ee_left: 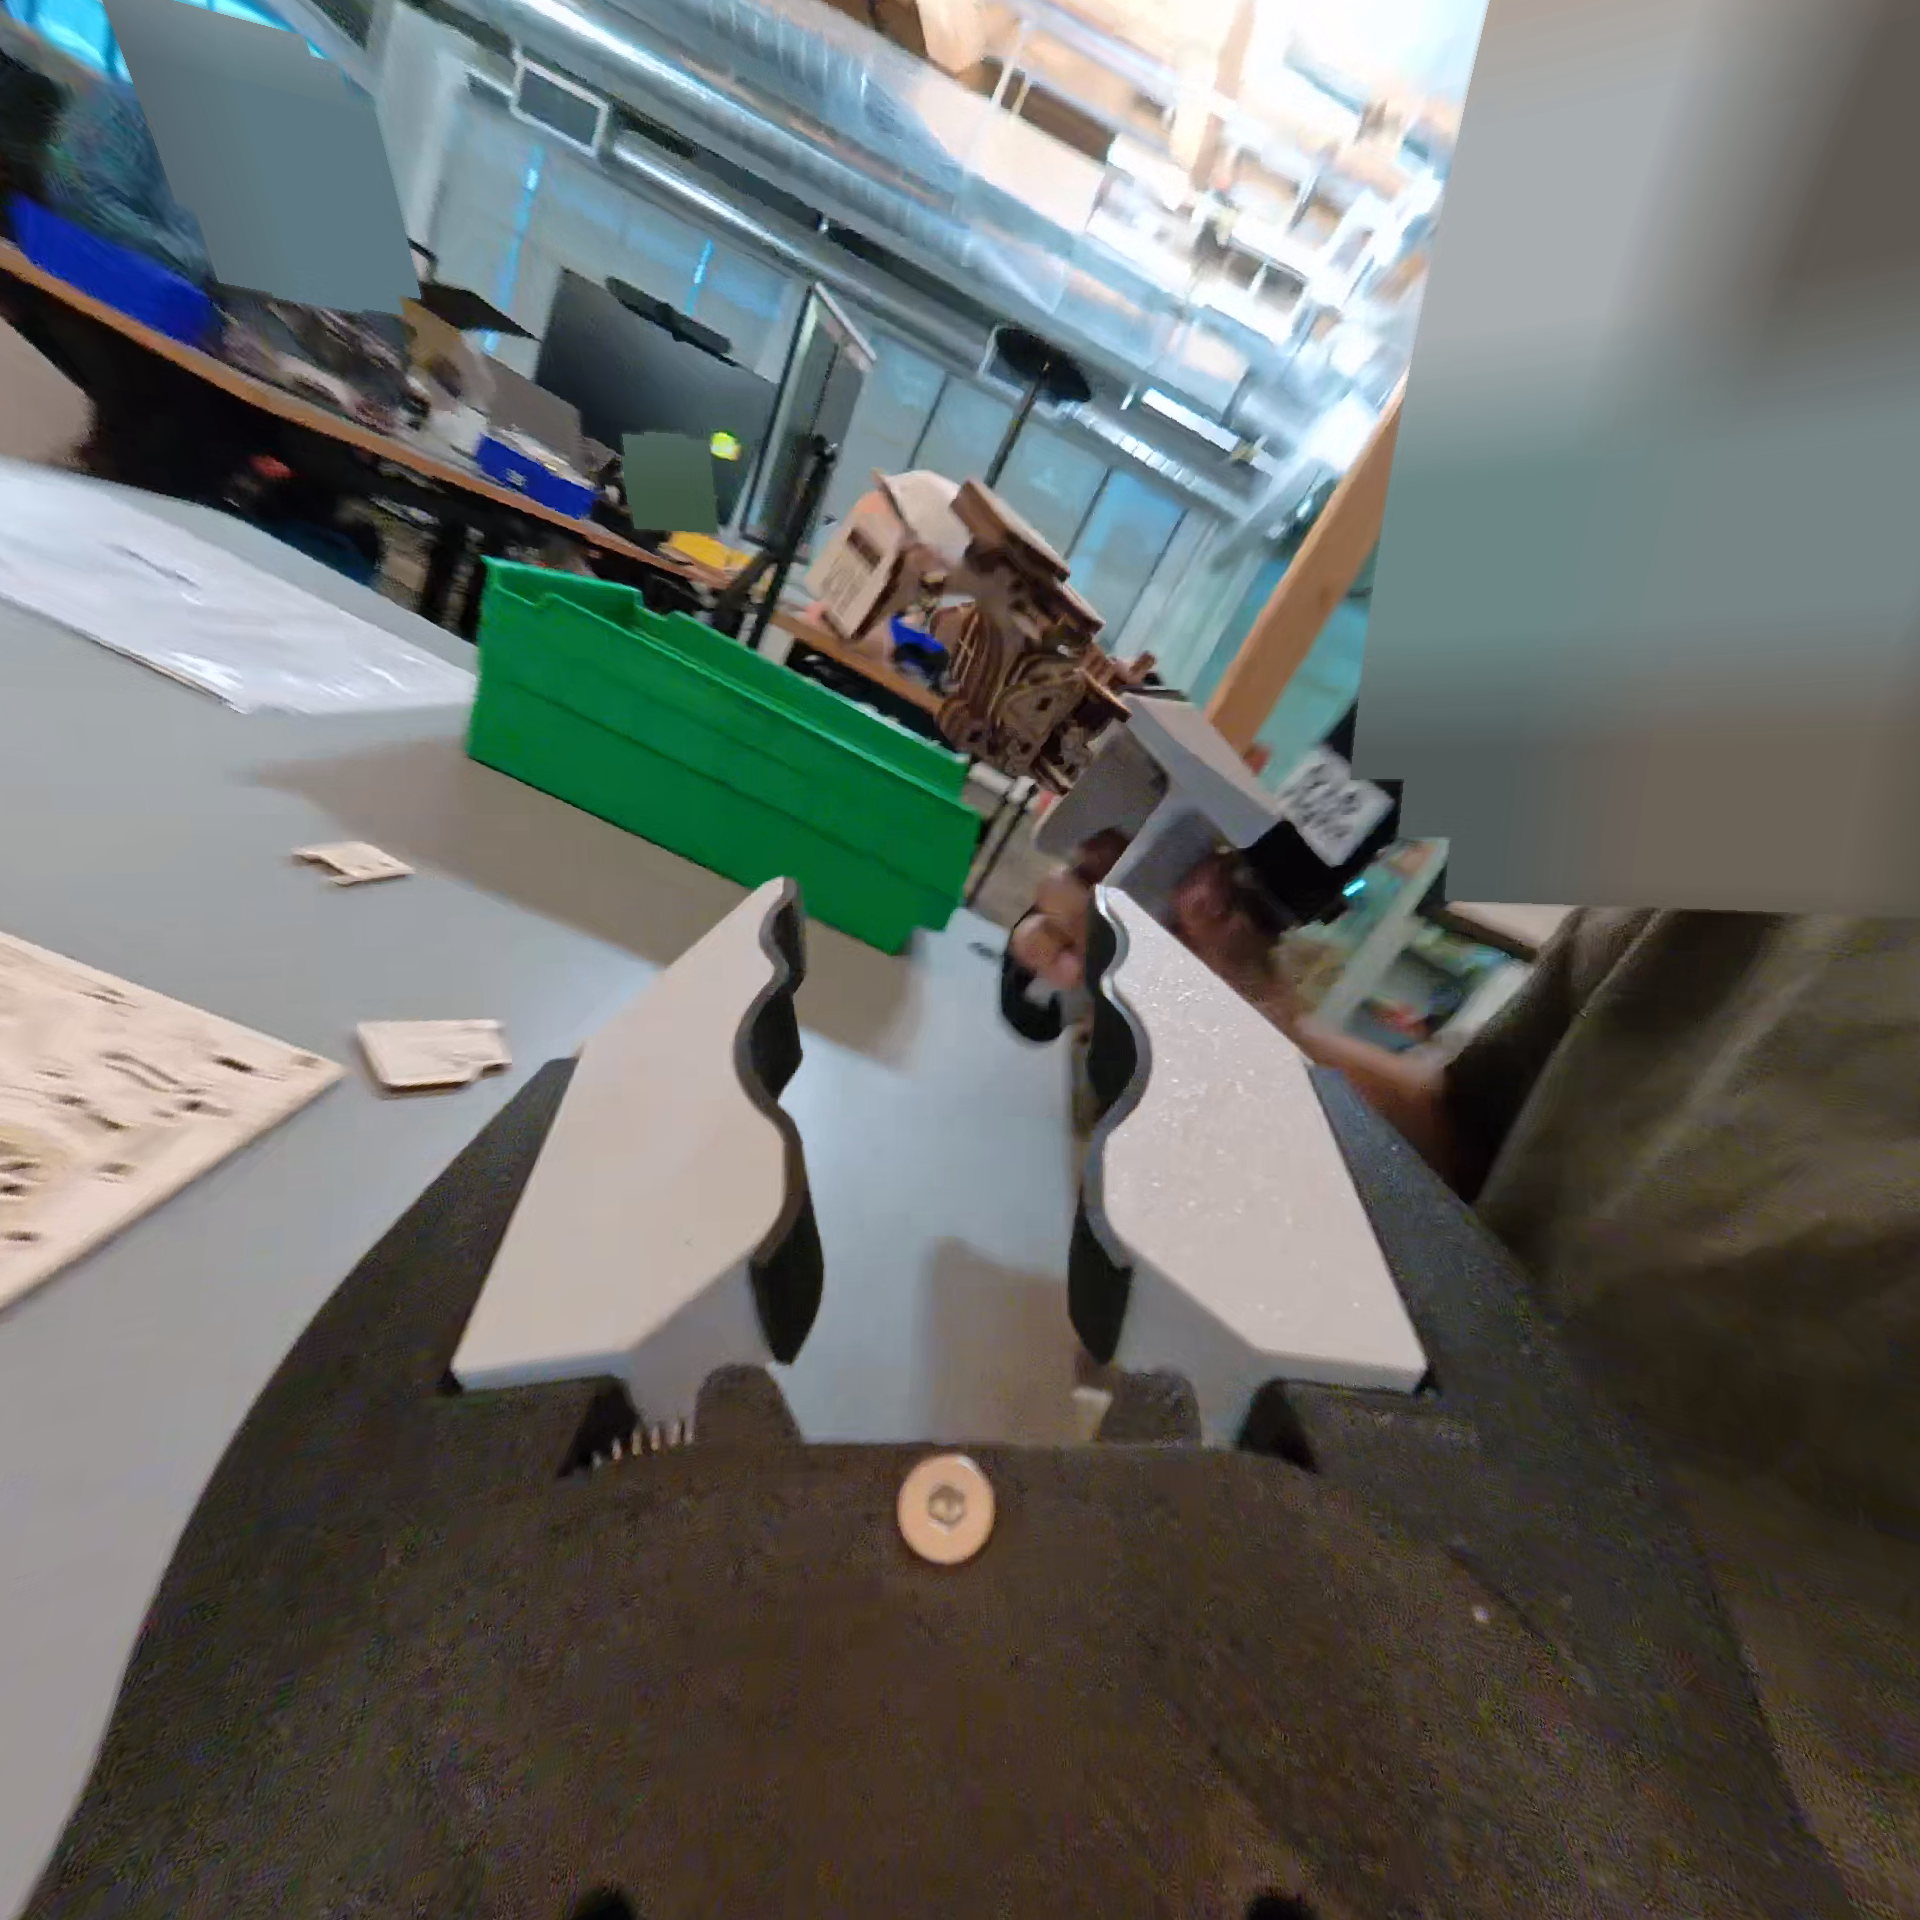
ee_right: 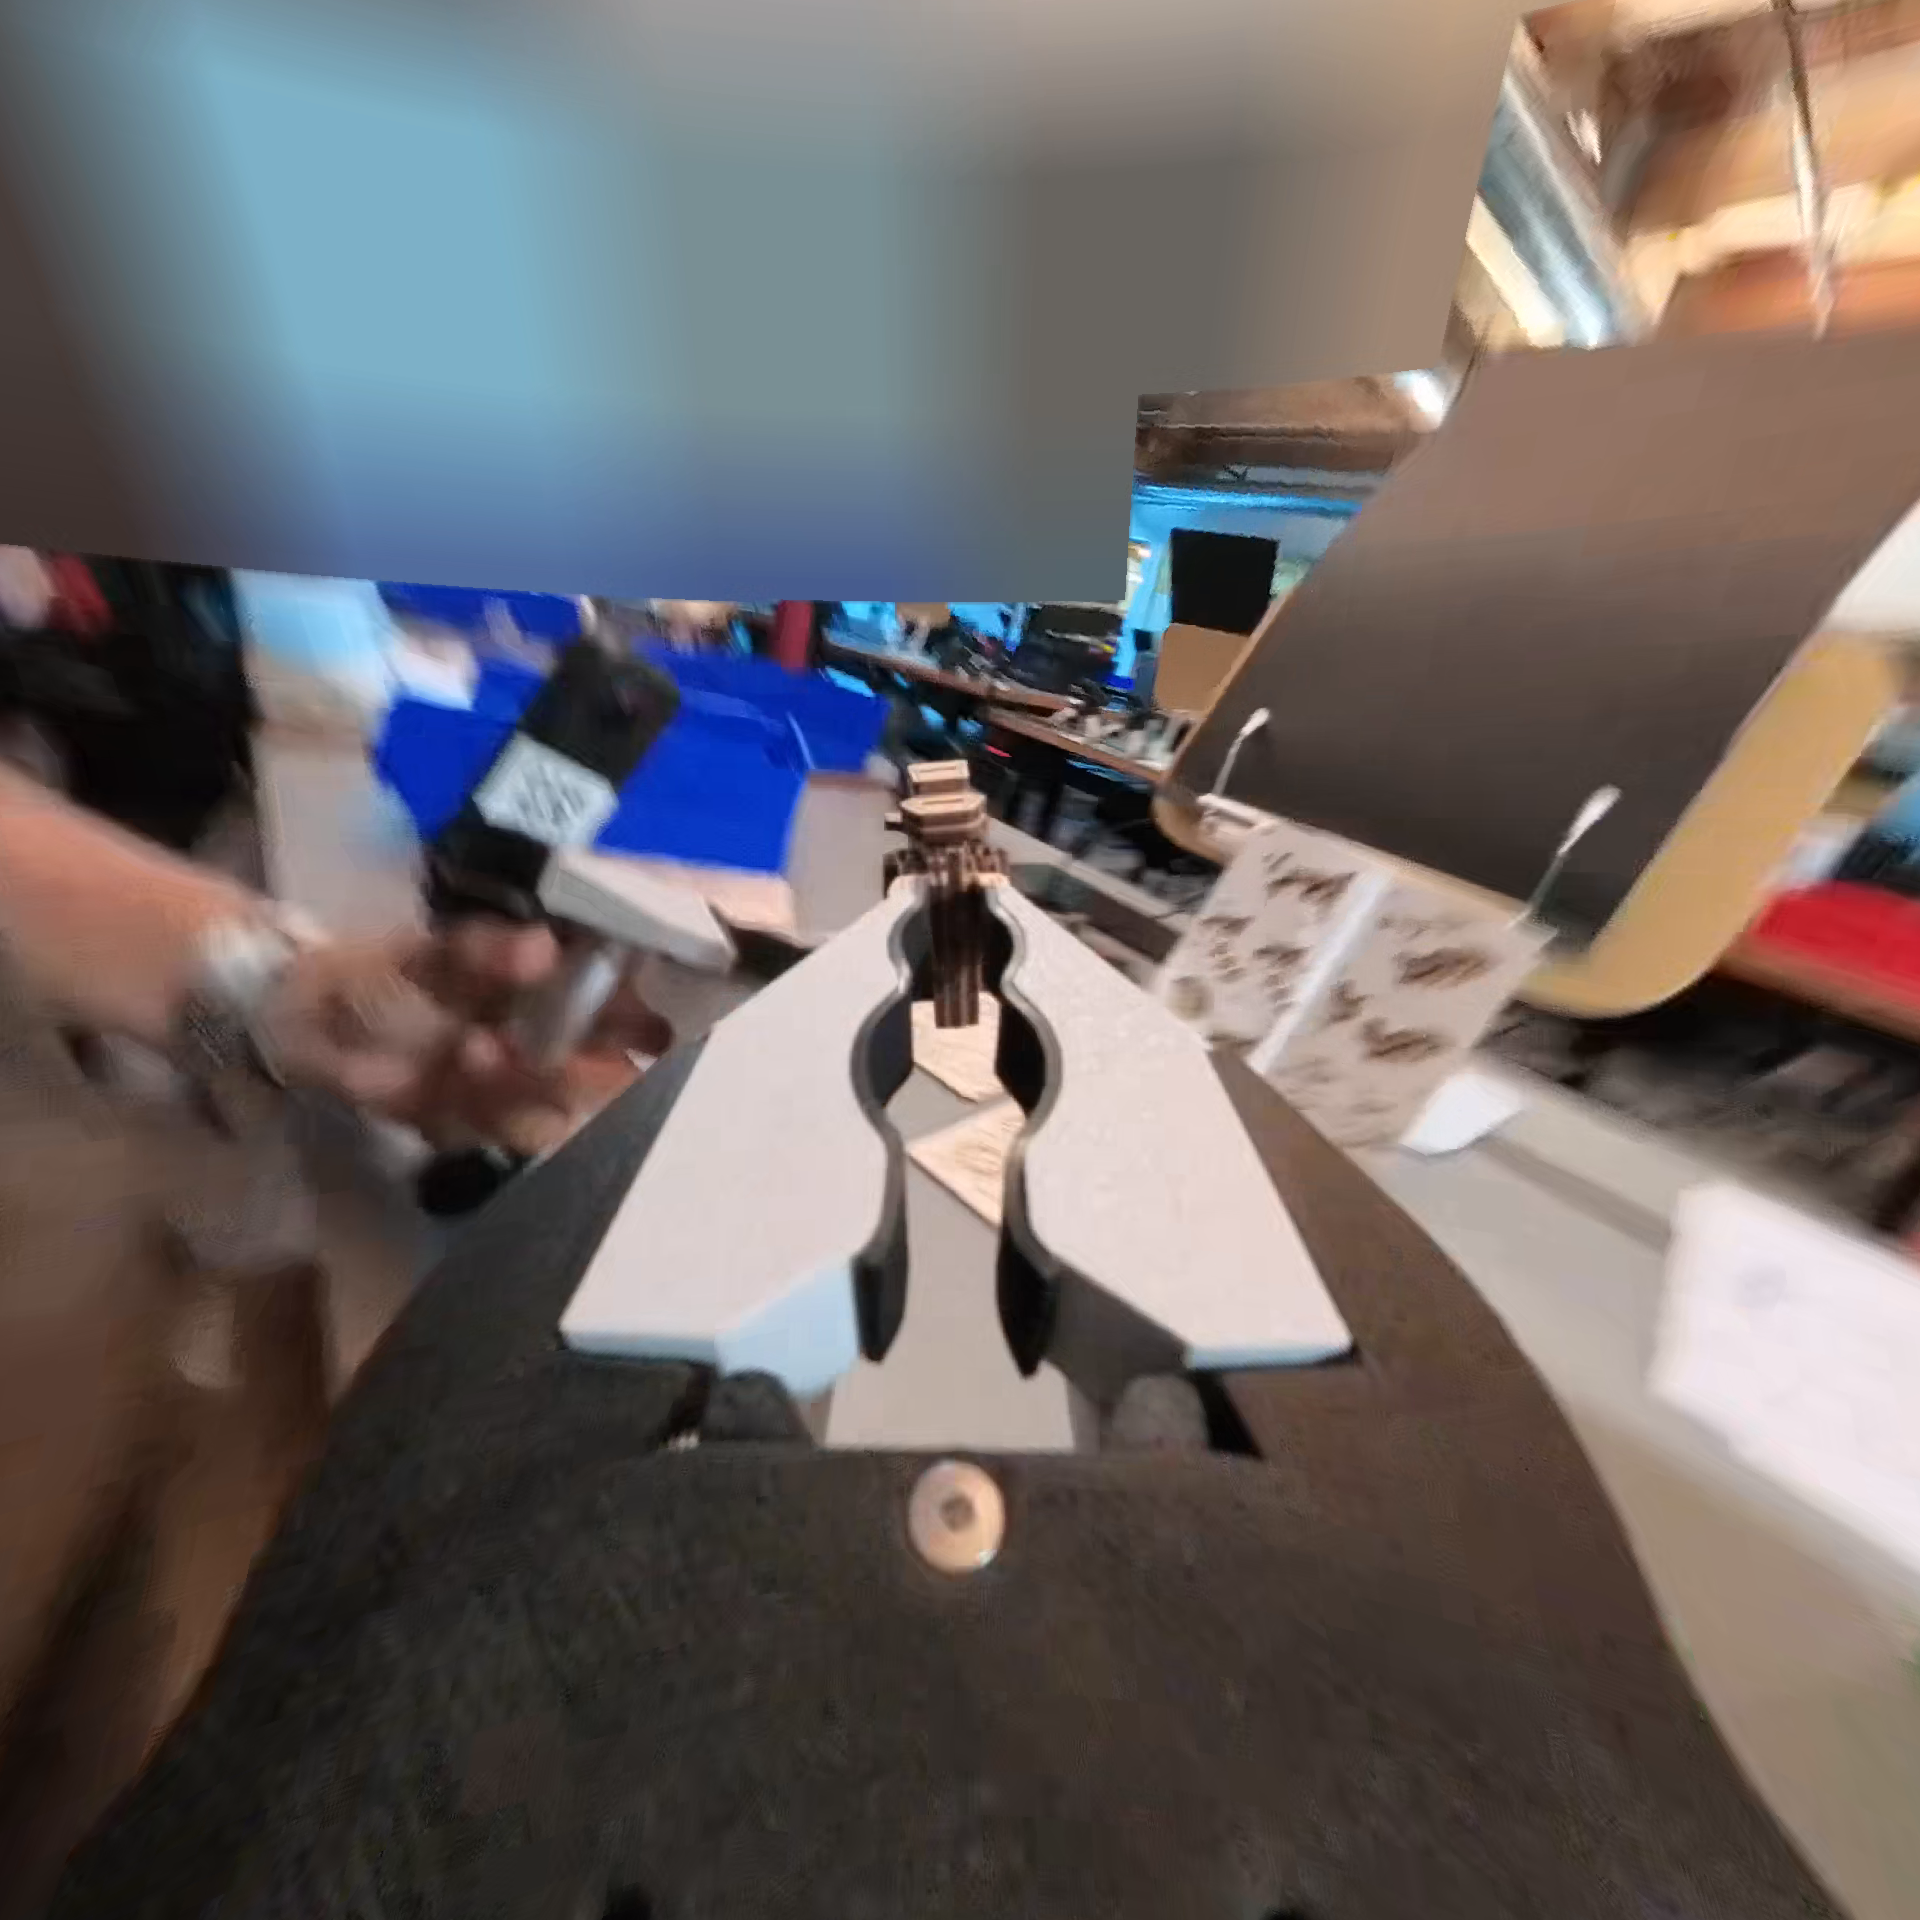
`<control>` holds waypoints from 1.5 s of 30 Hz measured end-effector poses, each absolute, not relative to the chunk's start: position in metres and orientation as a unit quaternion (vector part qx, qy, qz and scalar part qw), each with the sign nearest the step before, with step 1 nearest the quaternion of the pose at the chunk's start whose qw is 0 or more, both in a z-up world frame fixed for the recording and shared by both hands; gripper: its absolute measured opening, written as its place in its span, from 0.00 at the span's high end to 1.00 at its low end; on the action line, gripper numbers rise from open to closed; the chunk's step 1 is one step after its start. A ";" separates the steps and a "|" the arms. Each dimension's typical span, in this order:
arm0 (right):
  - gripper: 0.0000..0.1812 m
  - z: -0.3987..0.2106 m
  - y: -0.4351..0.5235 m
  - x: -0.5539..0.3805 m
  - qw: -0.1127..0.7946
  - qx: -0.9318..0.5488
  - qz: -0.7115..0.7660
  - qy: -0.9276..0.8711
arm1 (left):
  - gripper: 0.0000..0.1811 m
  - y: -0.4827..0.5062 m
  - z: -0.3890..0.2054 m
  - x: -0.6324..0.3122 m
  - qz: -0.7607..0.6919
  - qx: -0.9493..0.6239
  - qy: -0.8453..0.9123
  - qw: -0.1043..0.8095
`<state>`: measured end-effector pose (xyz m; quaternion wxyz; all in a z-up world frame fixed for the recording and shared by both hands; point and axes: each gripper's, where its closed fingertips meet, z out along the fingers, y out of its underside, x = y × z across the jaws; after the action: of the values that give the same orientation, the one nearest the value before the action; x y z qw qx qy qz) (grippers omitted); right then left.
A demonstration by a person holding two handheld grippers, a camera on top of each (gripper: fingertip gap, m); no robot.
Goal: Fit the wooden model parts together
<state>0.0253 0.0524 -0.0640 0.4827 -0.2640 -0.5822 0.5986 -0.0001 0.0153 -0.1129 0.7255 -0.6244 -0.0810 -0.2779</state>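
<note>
Wooden model: dark brown, laser-cut layered plates with a paler slatted block at its far end; held in the air above the table, beside the green bin.
Right claw: clenched on the wooden model at its tips.
Left claw: released, jaws apart, nothing between.
Loose parts: two flat cut pieces and a punched sheet near the table's left side; bare grey surface between.
</note>
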 end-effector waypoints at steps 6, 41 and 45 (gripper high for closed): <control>0.97 -0.073 0.062 0.014 0.230 -0.417 0.796 -0.375 | 0.74 0.014 -0.099 0.003 -0.346 -0.572 -0.120 0.734; 0.59 -0.104 0.036 0.018 0.218 -0.341 0.685 -0.606 | 0.86 0.012 -0.116 0.012 -0.234 -0.677 -0.016 0.698; 0.73 -0.108 0.018 0.030 0.230 -0.297 0.658 -0.652 | 0.86 0.014 -0.127 0.035 -0.235 -0.706 0.034 0.667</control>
<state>0.0302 0.0176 -0.1081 0.2302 -0.2971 -0.6525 0.6581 0.0352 0.0141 -0.1270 0.6669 -0.7063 0.0344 -0.2352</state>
